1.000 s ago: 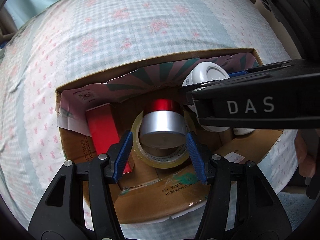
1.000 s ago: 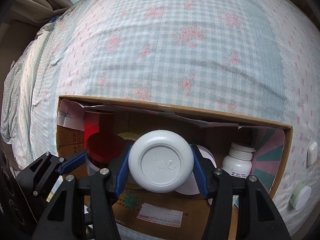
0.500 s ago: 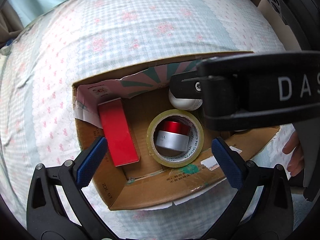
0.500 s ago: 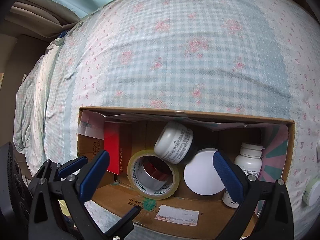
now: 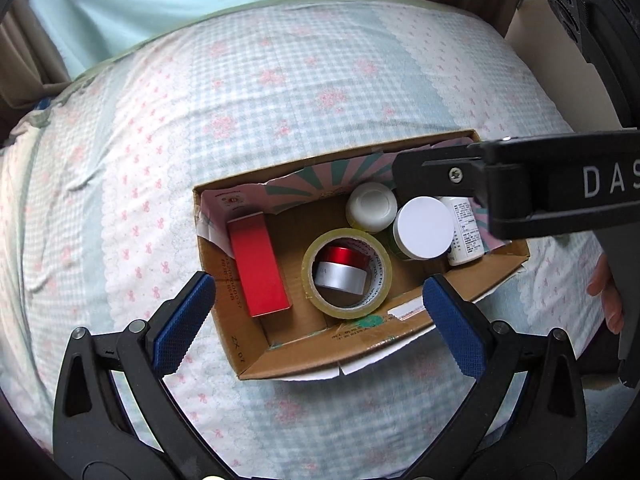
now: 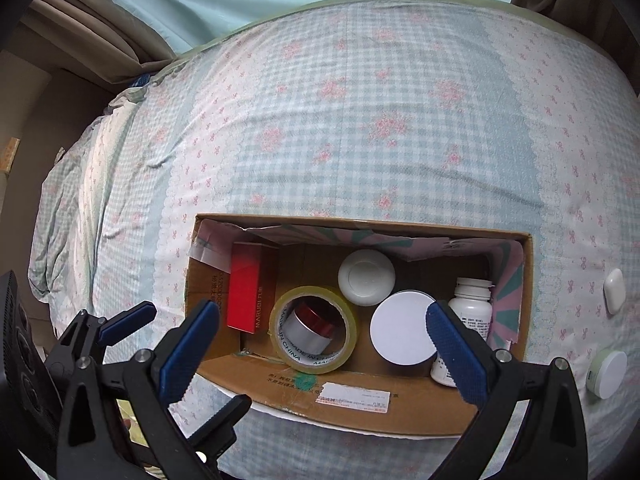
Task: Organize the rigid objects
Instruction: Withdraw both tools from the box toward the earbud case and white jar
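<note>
1. Left tongs (image 5: 318,302) and right tongs (image 6: 322,338): both spread wide, empty, above the cardboard box (image 6: 352,404) on the bed (image 6: 360,120).
2. Box holds a tape roll (image 5: 347,274) ringing a red-capped tin (image 5: 341,268).
3. Only the right view shows two white items (image 6: 615,291) outside the box.

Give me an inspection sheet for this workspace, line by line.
Surface: bed with a checked floral sheet.
Job's things: open cardboard box holding a red carton, a tape roll with a red and silver can lying inside its ring, a round white jar, a white-lidded jar and a white pill bottle.
Clutter: a small white case and a small round tin on the sheet to the right of the box.
Grippers: left gripper open, empty; right gripper open, empty; both above the box.
Cables: nothing seen.
Surroundings: curtain at upper left, pale blue wall behind.
</note>
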A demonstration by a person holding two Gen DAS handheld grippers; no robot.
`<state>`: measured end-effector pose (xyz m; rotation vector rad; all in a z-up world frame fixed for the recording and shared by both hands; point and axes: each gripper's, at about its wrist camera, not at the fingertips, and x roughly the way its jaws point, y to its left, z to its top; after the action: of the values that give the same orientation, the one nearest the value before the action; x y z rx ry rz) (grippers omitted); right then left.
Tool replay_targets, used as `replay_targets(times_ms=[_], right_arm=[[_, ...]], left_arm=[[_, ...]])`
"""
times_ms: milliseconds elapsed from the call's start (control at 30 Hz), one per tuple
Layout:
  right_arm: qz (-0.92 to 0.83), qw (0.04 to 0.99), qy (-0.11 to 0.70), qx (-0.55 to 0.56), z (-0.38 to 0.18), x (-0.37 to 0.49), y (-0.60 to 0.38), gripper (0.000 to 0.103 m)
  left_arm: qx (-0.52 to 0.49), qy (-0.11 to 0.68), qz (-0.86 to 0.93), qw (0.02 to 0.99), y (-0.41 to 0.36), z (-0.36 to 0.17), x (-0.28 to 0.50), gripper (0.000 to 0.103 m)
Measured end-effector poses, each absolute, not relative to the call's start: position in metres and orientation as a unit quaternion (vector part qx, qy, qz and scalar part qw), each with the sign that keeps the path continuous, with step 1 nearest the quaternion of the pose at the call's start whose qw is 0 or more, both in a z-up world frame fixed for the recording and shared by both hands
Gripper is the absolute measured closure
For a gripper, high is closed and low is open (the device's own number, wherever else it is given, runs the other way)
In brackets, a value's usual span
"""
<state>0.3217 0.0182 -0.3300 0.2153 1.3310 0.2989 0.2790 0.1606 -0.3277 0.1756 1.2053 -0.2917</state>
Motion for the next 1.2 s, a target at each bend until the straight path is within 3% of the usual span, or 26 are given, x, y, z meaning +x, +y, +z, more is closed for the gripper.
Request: replay_targets(times_ms=[267,633,1200], right_arm=[[0.092,0.808,0.571,0.113,-0.270,0.281,-0.043,0.000],[-0.019,0.829,0.534,0.164,-0.237,0.204,-0.153,0.000],[-0.171,0.785,0.552,0.222,-0.293,0.131,-0.275,0.000]], left_arm=[[0.098,0.532,-0.150,0.828,0.136,-0.274,0.255,0.000],[0.155,0.501,-0.224,0.821,0.044,-0.227,0.256,0.000],[0.234,0.491,-0.324,0.774,-0.155,-0.253,0.280,0.000]])
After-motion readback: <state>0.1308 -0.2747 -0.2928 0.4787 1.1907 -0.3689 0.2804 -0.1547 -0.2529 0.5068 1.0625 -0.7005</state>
